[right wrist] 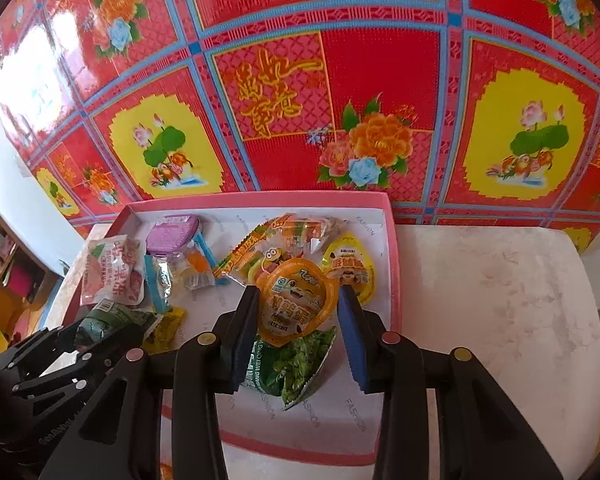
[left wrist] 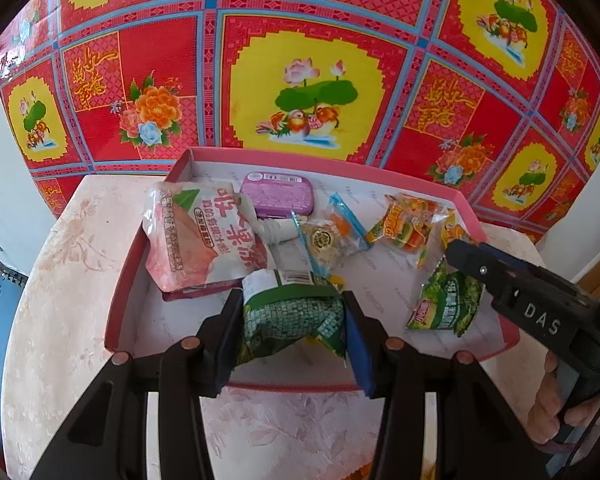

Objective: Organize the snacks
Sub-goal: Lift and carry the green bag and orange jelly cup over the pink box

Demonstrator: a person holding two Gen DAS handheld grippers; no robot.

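**Both grippers carrying packets over the pink tray**

The left gripper (left wrist: 290, 320) is clenching a green snack bag (left wrist: 288, 312) between its pads; the right gripper (right wrist: 298, 316) is gripping an orange egg pack (right wrist: 296, 304). Lowering each onto bare tray floor before letting go would likely be keeping them tidy. Under the right jaws a green pea packet (right wrist: 296, 364) is lying in the pink tray (right wrist: 394, 280); beyond, a yellow pack (right wrist: 350, 268), gummies (right wrist: 296, 232), a pink pouch (left wrist: 204, 236) and a purple tin (left wrist: 276, 194).

Assorted snack packets (left wrist: 204, 236) in pink box (left wrist: 118, 312)
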